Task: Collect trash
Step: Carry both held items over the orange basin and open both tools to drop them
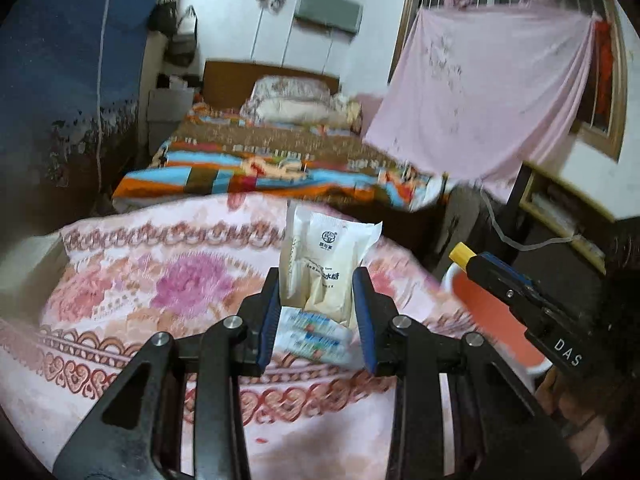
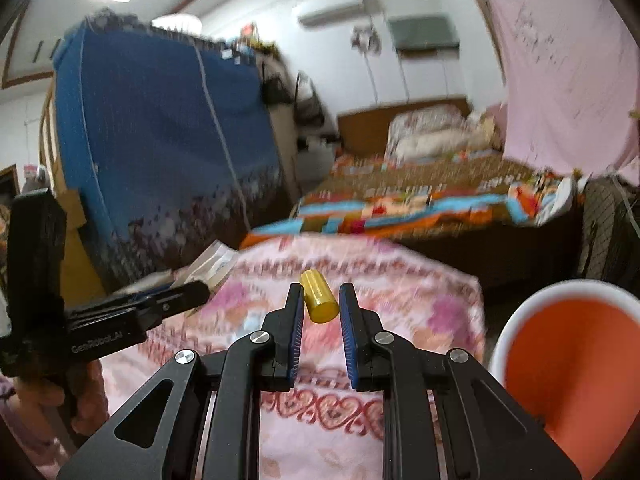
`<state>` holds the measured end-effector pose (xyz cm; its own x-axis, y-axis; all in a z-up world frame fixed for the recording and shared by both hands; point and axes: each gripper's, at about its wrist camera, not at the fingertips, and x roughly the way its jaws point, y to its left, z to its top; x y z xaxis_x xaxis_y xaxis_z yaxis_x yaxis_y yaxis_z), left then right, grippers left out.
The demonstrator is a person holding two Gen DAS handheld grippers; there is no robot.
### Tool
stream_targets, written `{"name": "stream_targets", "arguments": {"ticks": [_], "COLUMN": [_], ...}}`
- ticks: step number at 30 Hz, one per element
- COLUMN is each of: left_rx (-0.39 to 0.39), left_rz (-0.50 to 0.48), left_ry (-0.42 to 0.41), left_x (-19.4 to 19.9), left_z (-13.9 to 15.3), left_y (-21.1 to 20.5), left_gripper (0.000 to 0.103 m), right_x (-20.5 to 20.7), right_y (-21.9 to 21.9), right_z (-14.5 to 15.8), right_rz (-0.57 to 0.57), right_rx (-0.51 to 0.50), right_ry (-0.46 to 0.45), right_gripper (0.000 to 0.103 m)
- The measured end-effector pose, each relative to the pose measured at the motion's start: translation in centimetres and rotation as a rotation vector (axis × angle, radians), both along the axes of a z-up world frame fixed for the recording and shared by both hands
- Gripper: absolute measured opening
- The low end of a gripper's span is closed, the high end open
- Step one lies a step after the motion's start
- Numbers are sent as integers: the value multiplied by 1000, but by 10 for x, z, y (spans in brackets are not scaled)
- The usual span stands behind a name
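Wrappers: white packet (image 1: 320, 264) and blue-printed sachet (image 1: 316, 338) clamped in left gripper (image 1: 318, 300) | yellow cylinder (image 2: 319, 297) pinched in right gripper (image 2: 319, 306) | orange bin (image 2: 576, 368) beside floral blanket (image 2: 400, 280)

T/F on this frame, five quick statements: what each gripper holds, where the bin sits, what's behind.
1. The left gripper holds a white sachet between its pads. True.
2. The right gripper is empty. False: it is shut on a small yellow cylinder.
3. The orange bin with a white rim sits low on the right of the right wrist view. True.
4. The yellow cylinder is already inside the bin. False: it is between the right gripper's pads, apart from the bin, above the pink floral cloth.
5. A bed with a striped, colourful cover lies behind the pink floral cloth. True.
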<state>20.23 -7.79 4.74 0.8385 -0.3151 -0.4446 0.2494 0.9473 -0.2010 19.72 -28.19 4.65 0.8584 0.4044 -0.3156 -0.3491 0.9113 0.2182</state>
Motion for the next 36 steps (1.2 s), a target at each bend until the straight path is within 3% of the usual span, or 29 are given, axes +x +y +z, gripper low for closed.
{"name": "stream_targets", "arguments": {"ticks": [8,13,17,25,36], "left_rx": [-1,25,43,49,29], "left_rz": [-54,-122,-176,-301,-431], "left_ry": [-225,-352,-398,-366,-155], "left_x": [-25,-39,-41,-31,-1], "left_z": [26,38,44,42,25], "left_y": [-33,-56,-71,-106,-164], "left_gripper": [20,20,21,23,23], "right_x": [-35,-50,-55,-51,-45], "right_y": [-17,-34,-54,-98,-139], "right_z": [21,28,32,26,8], "right_rz": [-163,-252,-331,-484,-625], "right_rx": [-44,-19,7,62,128], "right_ry": [-267,-372,-408,-356,-217], "right_gripper": [16,16,16,16,16]}}
